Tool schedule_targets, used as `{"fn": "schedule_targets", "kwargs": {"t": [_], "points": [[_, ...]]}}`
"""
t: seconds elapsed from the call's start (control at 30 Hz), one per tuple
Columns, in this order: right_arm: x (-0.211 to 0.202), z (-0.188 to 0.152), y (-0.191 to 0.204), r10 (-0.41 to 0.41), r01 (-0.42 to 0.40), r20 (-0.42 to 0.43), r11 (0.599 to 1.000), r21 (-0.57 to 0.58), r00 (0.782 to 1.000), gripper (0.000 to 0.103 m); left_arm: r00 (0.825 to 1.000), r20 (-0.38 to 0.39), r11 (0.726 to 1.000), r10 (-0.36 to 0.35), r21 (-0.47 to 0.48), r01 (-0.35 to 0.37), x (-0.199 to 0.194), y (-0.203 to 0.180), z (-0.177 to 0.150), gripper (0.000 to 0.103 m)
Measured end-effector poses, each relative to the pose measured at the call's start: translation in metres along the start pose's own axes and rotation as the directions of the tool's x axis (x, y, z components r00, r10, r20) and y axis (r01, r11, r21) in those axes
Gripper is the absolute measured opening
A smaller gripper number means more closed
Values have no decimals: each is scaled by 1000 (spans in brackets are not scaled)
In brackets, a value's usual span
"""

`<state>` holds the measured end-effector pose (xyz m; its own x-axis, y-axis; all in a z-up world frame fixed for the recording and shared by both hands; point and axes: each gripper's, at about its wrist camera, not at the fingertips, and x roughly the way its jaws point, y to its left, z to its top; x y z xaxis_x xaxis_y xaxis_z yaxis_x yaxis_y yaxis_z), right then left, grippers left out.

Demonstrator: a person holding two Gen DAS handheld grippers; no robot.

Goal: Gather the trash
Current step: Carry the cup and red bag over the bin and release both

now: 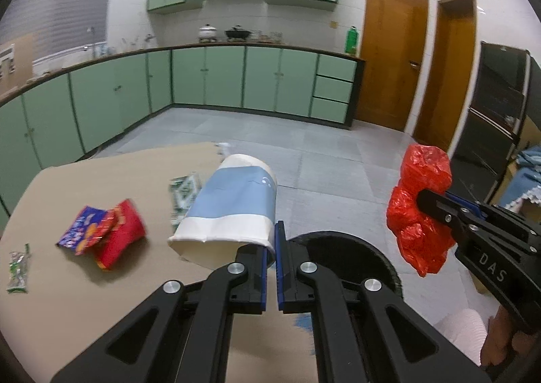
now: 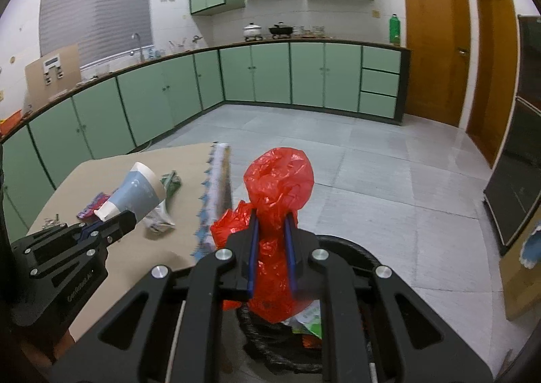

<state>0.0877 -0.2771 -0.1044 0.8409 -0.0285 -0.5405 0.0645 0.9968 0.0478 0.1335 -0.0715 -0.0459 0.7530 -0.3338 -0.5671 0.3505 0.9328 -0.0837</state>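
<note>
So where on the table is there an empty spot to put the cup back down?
The table is bare along its near edge, in front of the red snack bag, and again at the far side behind it. The middle is crowded: snack bag, blue wrapper and green-white wrapper lie close together. The paper cup hangs in the left gripper beside them.

Both claw-mounted cameras face the kitchen cabinets (image 1: 209, 78), sharing the table (image 2: 135, 258)
</note>
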Motion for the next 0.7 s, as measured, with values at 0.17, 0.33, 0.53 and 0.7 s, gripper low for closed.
{"fn": "schedule_targets", "kwargs": {"t": [0.17,0.33,0.53,0.7], "points": [[4,-7,-23,-34,34,-6,999,18,999,13,999,-10,999,-46,22,46,15,-25,2,4],[12,-14,-46,-64,65,-21,997,40,998,13,997,-8,996,-72,43,72,30,-46,6,4],[24,-20,-68,-93,96,-45,994,61,995,13,994,-36,992,-104,62,106,56,-66,11,4],[36,-25,-80,-105,109,-68,992,70,992,13,989,-76,988,-129,73,134,75,-78,7,4]]}}
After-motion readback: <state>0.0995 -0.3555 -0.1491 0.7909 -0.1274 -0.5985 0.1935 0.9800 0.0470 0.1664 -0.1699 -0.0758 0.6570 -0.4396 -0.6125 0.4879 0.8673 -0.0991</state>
